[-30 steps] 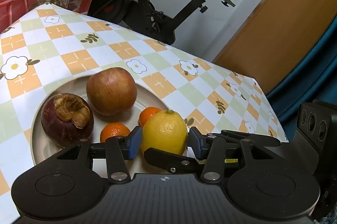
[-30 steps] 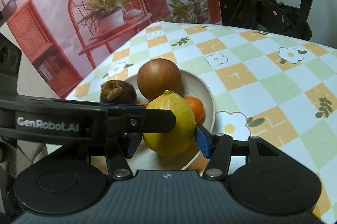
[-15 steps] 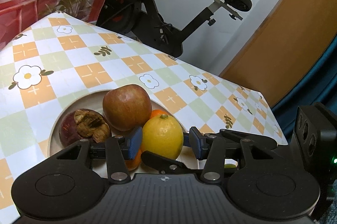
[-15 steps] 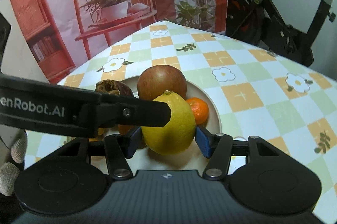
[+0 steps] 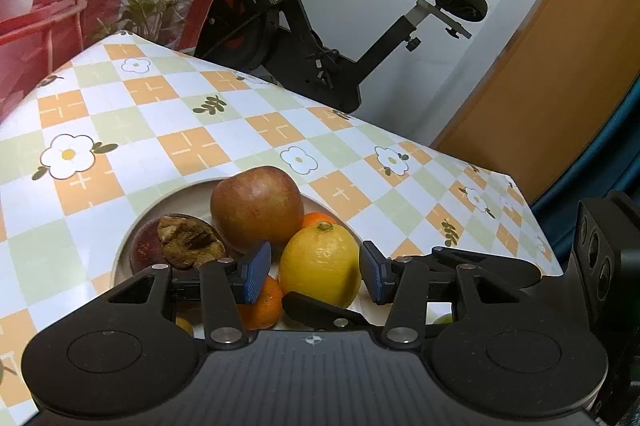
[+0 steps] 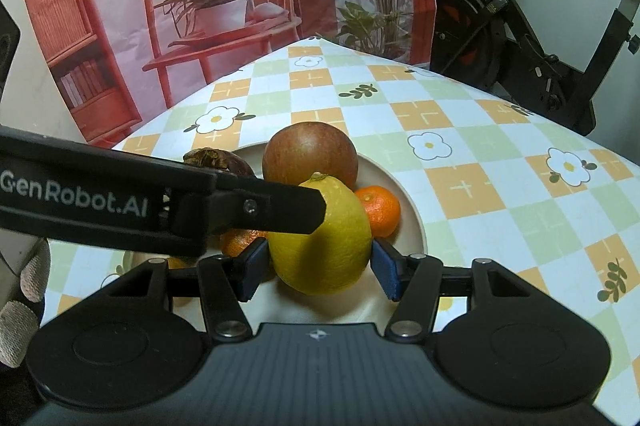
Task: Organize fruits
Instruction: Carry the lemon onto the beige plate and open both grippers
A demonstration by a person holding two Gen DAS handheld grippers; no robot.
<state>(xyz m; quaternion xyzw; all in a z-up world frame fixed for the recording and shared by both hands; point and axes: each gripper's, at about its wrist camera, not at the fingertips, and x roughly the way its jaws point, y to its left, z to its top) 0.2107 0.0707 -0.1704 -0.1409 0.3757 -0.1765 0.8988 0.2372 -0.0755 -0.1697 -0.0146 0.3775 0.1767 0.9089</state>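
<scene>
A yellow lemon (image 6: 320, 238) sits between the blue pads of my right gripper (image 6: 318, 268), which is shut on it above the near side of a beige plate (image 6: 408, 209). The lemon also shows in the left wrist view (image 5: 320, 264), between the pads of my left gripper (image 5: 316, 272), which is open with a gap on each side. The plate (image 5: 168, 201) holds a red apple (image 5: 256, 207), a dark mangosteen (image 5: 176, 246) and small oranges (image 5: 260, 302). The left gripper's finger (image 6: 256, 207) crosses in front of the lemon in the right wrist view.
The table has a checked cloth with flowers (image 5: 192, 141). An exercise bike (image 5: 320, 37) stands behind the table's far edge. A red printed backdrop (image 6: 200, 5) hangs at the left. A wooden door (image 5: 560, 65) is at the right.
Both grippers have pulled back and risen from the plate. The lemon stays in the right gripper's pads. The left gripper's pads now stand clear of the lemon.
</scene>
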